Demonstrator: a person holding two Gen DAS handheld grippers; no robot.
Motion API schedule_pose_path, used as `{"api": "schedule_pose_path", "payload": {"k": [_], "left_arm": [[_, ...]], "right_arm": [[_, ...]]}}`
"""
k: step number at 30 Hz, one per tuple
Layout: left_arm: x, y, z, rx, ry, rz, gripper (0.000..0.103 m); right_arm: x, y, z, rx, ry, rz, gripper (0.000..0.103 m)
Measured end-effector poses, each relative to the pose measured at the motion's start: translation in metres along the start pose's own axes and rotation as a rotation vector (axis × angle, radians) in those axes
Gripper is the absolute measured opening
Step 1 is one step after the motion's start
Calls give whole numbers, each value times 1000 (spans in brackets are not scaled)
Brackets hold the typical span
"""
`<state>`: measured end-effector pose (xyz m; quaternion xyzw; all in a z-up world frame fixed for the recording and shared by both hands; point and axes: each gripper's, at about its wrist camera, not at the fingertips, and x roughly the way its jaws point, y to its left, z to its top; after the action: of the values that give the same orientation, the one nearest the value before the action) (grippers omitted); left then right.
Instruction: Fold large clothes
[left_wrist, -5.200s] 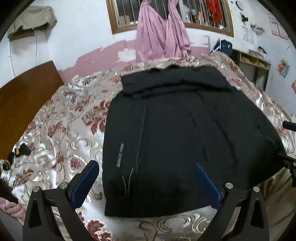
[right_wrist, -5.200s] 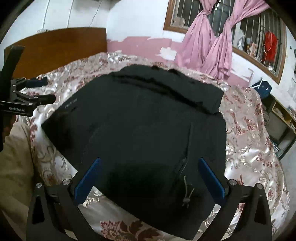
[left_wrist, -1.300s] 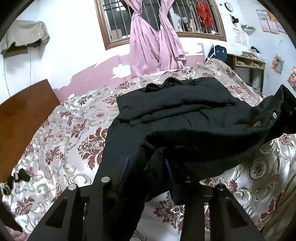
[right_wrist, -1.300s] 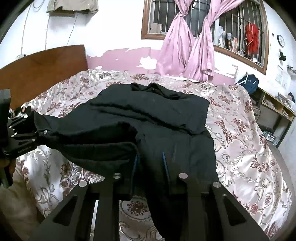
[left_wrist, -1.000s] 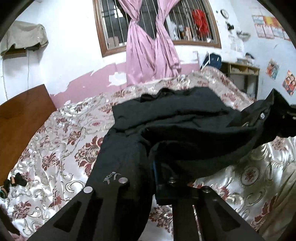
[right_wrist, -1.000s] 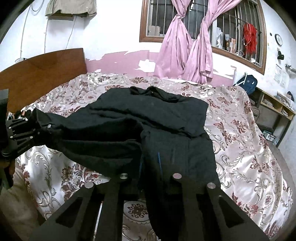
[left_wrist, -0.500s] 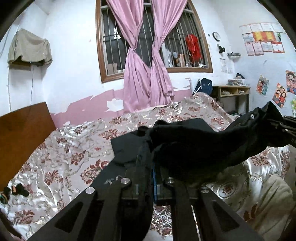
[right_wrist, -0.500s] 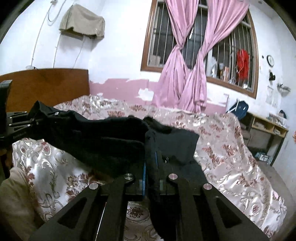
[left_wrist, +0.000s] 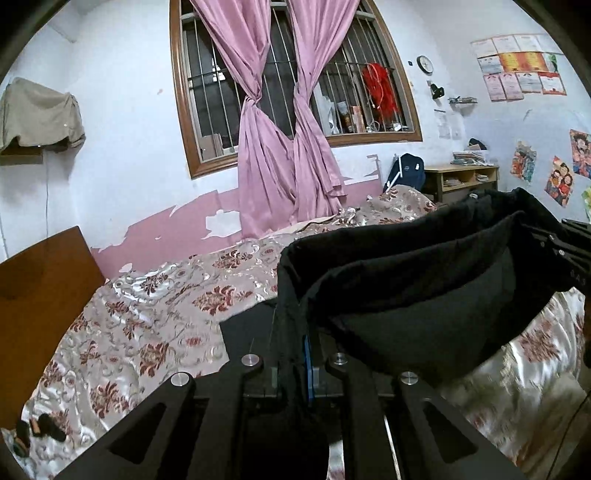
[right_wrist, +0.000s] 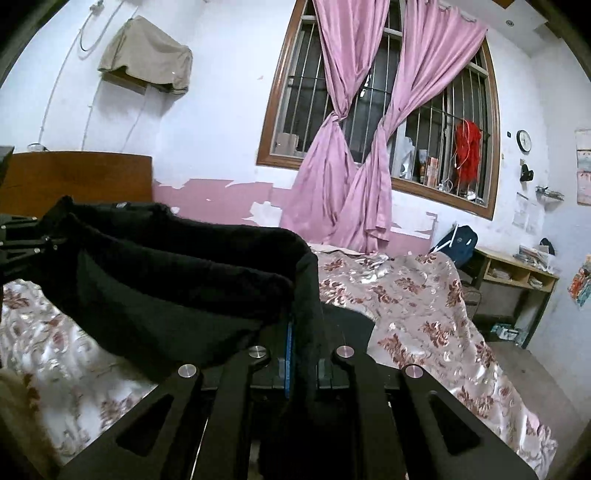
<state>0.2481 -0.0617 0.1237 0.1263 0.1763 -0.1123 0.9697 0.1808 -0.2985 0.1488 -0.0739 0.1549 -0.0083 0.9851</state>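
While both grippers are raised above the bed (left_wrist: 155, 310), the black garment (left_wrist: 424, 280) hangs stretched between them, lifted off the floral bedspread along its held edge. The left gripper (left_wrist: 295, 354) has its jaws pressed together on one corner of the cloth, a sliver of blue pad showing beside the pinched fabric. The right gripper (right_wrist: 301, 350) does the same at the other corner, jaws tight on a fold of the black garment (right_wrist: 177, 273) with a blue pad edge visible next to it. From the left wrist view the right gripper (left_wrist: 565, 254) shows at the far right, the cloth running up to it in two doubled ridges with a sagging pouch below. From the right wrist view the left gripper (right_wrist: 22, 236) sits at the far left edge, the fabric reaching it the same way. A flat part of the garment lies on the bedspread just beyond each pair of fingers. Behind the bed hang pink curtains (left_wrist: 280, 140), knotted at the middle, in front of a barred window (right_wrist: 424, 122). A wooden headboard (left_wrist: 33, 295) stands at the left side of the bed, and a dark blue backpack (left_wrist: 406, 173) leans by a wooden shelf (left_wrist: 461, 177) against the far wall
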Motion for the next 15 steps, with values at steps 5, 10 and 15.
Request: {"api": "schedule_pose_path", "payload": {"k": [5,10,15], "left_arm": [[64,9,31,2,16,25,8],[125,17,51,-2,45,39,8],[198,20,58,6,100,30,8]], "right_arm": [[57,-1,26,-45,-9,-39,6],[121,0,49,-70,-4,-60,6],[188,-2,58,-92,21,-94,6]]}}
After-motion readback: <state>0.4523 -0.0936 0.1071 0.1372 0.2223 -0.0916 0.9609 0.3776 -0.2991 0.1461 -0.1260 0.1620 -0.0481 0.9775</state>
